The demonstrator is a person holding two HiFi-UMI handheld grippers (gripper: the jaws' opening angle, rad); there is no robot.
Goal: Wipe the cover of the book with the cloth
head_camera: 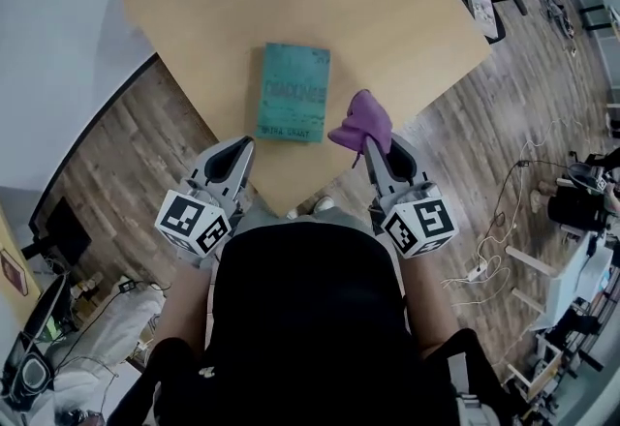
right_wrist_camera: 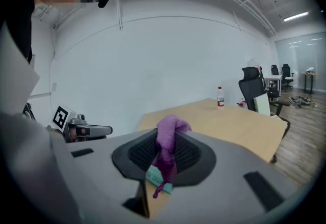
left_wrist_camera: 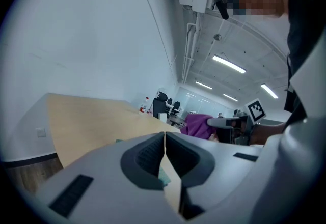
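Right claw (right_wrist_camera: pixel 164 156) is clamped on the purple cloth (right_wrist_camera: pixel 167 136), which is bunched between the pads with a wad poking past the tips and a tail hanging below. Left claw (left_wrist_camera: pixel 165 152) is closed on nothing, pads meeting. The teal book (head_camera: pixel 294 92) lies flat, cover up, near the front corner of the wooden bench (head_camera: pixel 387 17), ahead of and between the two claws. Neither claw touches it. In the head view the cloth sits just right of the book's near corner, apparently above the bench rather than on it, though height is hard to read from that angle. Wipe not started, by the look of it. Handling: the cloth is soft and light and will fold under pressure, so this grip is fine provided the wad leads the pads. The book looks like a thin paperback, light with a smooth cover, likely to skate when pushed. The left claw should pin an edge or corner, clear of the wiping path.
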